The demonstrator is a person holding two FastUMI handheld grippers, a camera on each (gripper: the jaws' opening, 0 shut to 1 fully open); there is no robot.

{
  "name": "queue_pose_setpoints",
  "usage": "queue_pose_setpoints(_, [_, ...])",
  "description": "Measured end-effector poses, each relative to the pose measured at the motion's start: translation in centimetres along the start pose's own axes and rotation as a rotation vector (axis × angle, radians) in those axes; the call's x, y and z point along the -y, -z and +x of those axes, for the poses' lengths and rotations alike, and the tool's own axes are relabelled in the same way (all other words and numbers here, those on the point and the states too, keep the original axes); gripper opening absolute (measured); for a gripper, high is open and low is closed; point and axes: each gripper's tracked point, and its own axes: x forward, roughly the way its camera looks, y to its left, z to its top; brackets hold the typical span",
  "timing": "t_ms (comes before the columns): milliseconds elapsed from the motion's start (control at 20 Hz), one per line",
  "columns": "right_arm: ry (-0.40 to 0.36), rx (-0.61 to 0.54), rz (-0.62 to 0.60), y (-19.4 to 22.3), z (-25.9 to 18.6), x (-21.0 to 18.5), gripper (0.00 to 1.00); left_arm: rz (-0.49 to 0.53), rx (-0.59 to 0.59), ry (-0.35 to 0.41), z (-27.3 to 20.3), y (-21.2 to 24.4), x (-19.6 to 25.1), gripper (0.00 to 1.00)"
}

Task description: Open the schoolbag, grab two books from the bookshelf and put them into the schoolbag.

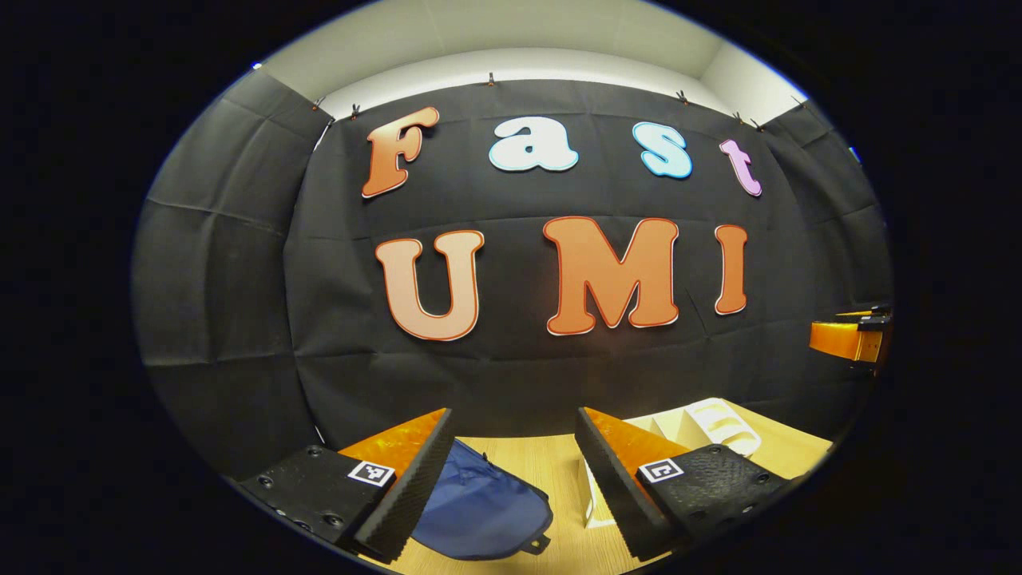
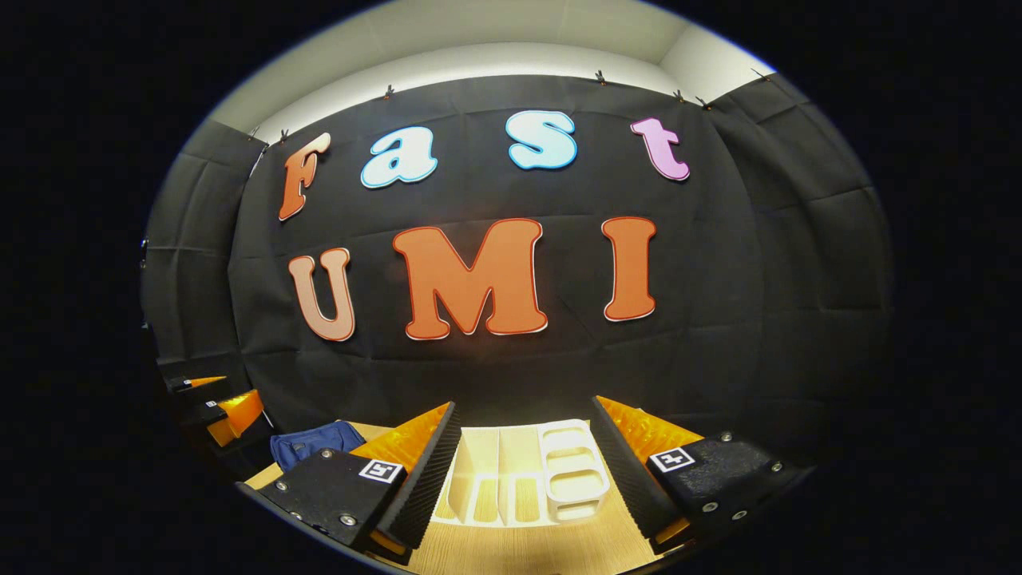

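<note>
Black cloth wall behind a wooden table [image 1: 551,463]. Left gripper view: left gripper [image 1: 515,479] raised over the table, fingers apart, nothing between them; blue bag [image 1: 479,511] lies flat at 6 o'clock; white shelf [image 1: 711,427] at 4 o'clock; right gripper [image 1: 850,339] at 3 o'clock. Right gripper view: left gripper at 8 o'clock beside the bag [image 2: 315,443]; right gripper [image 2: 527,471], fingers apart, frames the shelf [image 2: 527,475] at 6 o'clock.
</note>
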Motion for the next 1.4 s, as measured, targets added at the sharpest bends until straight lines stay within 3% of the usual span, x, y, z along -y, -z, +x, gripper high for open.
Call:
queue_pose_setpoints(150, [0.006,0.001,-0.009,-0.1,-0.3,0.4,1.0,-0.001,0.0,0.006,-0.1,0.0,0.4,0.95])
queue_pose_setpoints(200, [0.007,0.002,-0.01,-0.1,-0.4,0.4,1.0,0.004,0.0,0.005,-0.2,0.0,0.3,0.99])
queue_pose_setpoints(300, [0.008,0.004,-0.01,-0.1,-0.4,0.4,1.0,0.007,0.001,0.007,-0.3,-0.1,0.5,0.99])
queue_pose_setpoints(350, [0.009,0.003,-0.009,-0.1,-0.5,0.5,1.0,0.006,0.004,0.008,-0.3,-0.2,0.5,0.95])
queue_pose_setpoints(400, [0.01,0.002,-0.009,0.0,-0.6,0.5,1.0,0.005,0.005,0.009,-0.5,-0.3,0.5,0.99])
queue_pose_setpoints(500, [0.011,0.001,-0.009,0.0,-0.6,0.6,0.96,0.006,0.003,0.008,-0.5,-0.2,0.6,0.99])
queue_pose_setpoints(550, [0.011,0.002,-0.01,-0.1,-0.8,0.7,0.96,0.004,0.002,0.009,-0.5,-0.3,0.6,0.95])
queue_pose_setpoints(600, [0.013,0.002,-0.013,0.0,-0.8,0.7,0.96,0.002,0.001,0.011,-0.4,-0.1,0.7,0.99])
queue_pose_setpoints(650, [0.014,0.001,-0.015,0.0,-0.8,0.8,0.96,-0.002,0.0,0.013,-0.5,-0.2,0.8,0.95])
queue_pose_setpoints(700, [0.016,0.0,-0.018,0.1,-0.9,0.8,1.0,-0.004,-0.001,0.013,-0.5,-0.3,0.8,0.99])
queue_pose_setpoints(950, [0.023,-0.001,-0.014,0.1,-1.2,1.1,0.96,-0.004,-0.004,0.018,-0.5,0.0,1.0,0.95])
queue_pose_setpoints(1150, [0.028,-0.001,-0.013,0.0,-1.4,1.4,0.96,-0.01,-0.009,0.023,-0.5,0.2,1.3,0.95])
queue_pose_setpoints(1200, [0.029,0.0,-0.012,0.0,-1.4,1.3,1.0,-0.01,-0.008,0.022,-0.5,0.1,1.2,0.99])
queue_pose_setpoints(1300, [0.031,0.003,-0.012,0.0,-1.4,1.4,0.96,-0.01,-0.005,0.023,-0.5,0.0,1.1,0.99])
queue_pose_setpoints(1400, [0.032,0.003,-0.012,0.0,-1.4,1.3,0.96,-0.01,-0.005,0.022,-0.4,-0.1,1.1,0.95])
